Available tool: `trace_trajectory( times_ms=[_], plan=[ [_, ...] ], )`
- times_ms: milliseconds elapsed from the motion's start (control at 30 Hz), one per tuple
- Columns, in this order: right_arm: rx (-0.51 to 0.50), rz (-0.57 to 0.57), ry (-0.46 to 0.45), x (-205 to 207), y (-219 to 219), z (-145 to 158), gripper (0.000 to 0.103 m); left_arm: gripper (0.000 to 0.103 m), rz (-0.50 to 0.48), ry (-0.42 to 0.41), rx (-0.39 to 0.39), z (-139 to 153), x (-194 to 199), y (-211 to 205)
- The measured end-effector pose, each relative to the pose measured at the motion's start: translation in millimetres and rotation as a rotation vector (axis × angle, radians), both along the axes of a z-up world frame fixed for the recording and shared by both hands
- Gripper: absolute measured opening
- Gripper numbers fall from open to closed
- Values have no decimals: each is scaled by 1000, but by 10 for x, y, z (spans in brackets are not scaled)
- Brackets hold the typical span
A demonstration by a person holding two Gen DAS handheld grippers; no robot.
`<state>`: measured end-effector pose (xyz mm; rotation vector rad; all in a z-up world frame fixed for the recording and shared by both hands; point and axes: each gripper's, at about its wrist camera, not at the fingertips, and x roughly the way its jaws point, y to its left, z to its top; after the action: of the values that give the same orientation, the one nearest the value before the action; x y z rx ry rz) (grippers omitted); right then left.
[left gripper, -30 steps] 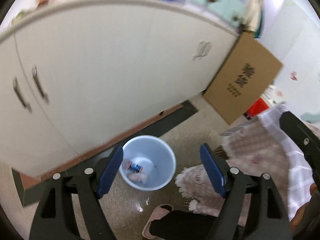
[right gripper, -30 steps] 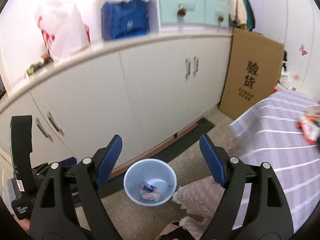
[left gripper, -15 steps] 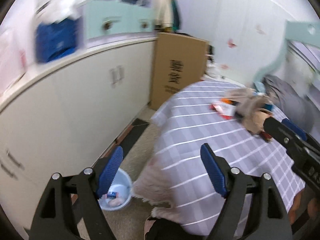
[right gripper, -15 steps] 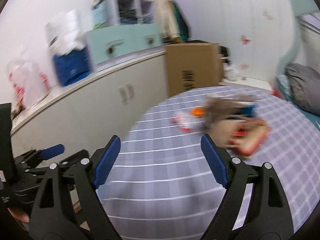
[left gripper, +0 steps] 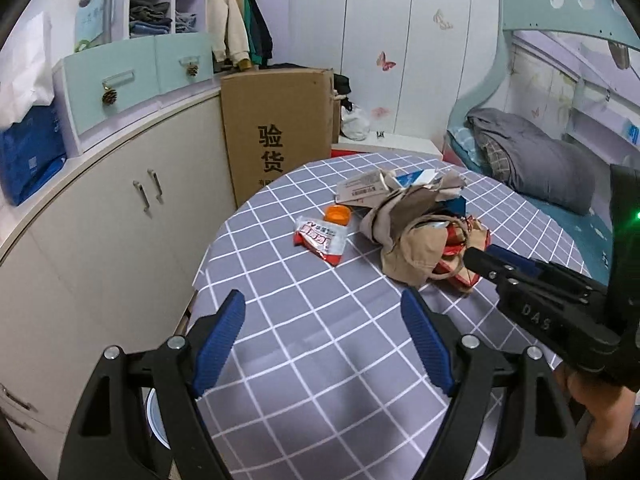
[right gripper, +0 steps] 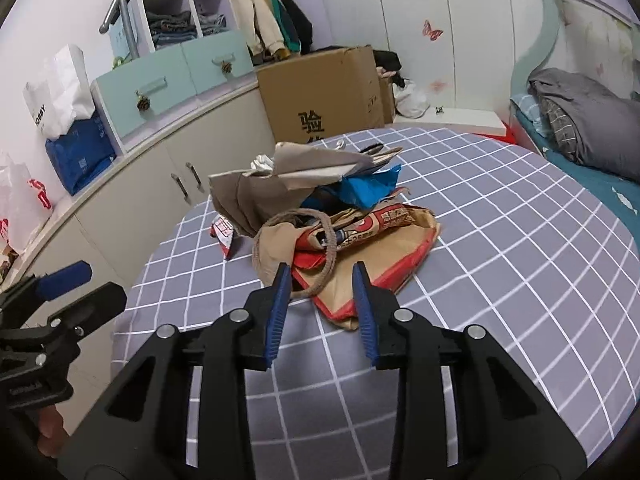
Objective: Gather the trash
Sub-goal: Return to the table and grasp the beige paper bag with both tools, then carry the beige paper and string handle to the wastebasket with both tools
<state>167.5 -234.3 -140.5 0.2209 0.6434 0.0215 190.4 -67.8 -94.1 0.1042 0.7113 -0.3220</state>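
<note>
A pile of trash lies on the round table with the grey checked cloth point(left gripper: 328, 320): a brown paper bag with rope handles point(right gripper: 360, 236), crumpled grey-brown paper point(right gripper: 260, 188), a blue wrapper point(right gripper: 368, 190), a red and white snack wrapper point(left gripper: 320, 238) and an orange cap point(left gripper: 337, 214). My left gripper point(left gripper: 322, 316) is wide open and empty above the table's near left part. My right gripper point(right gripper: 320, 286) is partly closed, still open and empty, just in front of the paper bag's edge and rope handle. It also shows in the left wrist view point(left gripper: 496, 262).
A pale blue bin point(left gripper: 154, 420) peeks out on the floor under my left gripper. Cream cabinets point(left gripper: 120, 208) run along the left. A large cardboard box point(left gripper: 276, 132) stands behind the table. A bed with a grey blanket point(left gripper: 528, 160) is on the right.
Both grippers swung up from the bin on the floor to the table. The right gripper's jaws narrowed and came close to the paper bag.
</note>
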Motion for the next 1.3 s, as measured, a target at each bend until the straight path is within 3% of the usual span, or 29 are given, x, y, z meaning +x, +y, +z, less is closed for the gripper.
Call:
trace_trajectory(
  times_ms=[167, 300, 400, 500, 667, 800, 1000, 1067, 1100, 1133, 1167, 1300],
  plan=[
    [7, 9, 16, 126, -32, 1, 27, 78, 1, 36, -47, -16, 93, -19],
    [10, 32, 32, 202, -70, -29, 22, 78, -8, 40, -33, -47, 154, -108],
    [31, 40, 26, 174, -126, -39, 7, 78, -19, 38, -20, -69, 213, -196],
    [94, 32, -15, 3, -267, 33, 5, 78, -11, 3, 35, -89, 279, -273],
    [103, -11, -85, -199, -474, 174, 5, 78, -27, -39, 84, -76, 480, -417],
    [120, -42, -98, -227, -632, 210, 5, 78, -60, -119, 204, -81, 552, -718],
    [145, -64, -107, -263, -754, 158, 5, 77, -128, -152, 257, -108, 670, -1026],
    [154, -68, -113, -276, -778, 157, 5, 45, -144, -136, 279, -159, 751, -1110],
    [152, -71, -118, -283, -786, 162, 5, 16, -144, -113, 269, -175, 774, -1122],
    [155, -73, -120, -290, -792, 169, 5, 8, -139, -75, 244, -184, 814, -1108],
    [163, -70, -124, -297, -796, 180, 5, 6, -148, -42, 178, -158, 832, -1060],
    [160, -70, -145, -342, -808, 232, 5, 4, -182, -32, 85, -44, 731, -945]
  ],
)
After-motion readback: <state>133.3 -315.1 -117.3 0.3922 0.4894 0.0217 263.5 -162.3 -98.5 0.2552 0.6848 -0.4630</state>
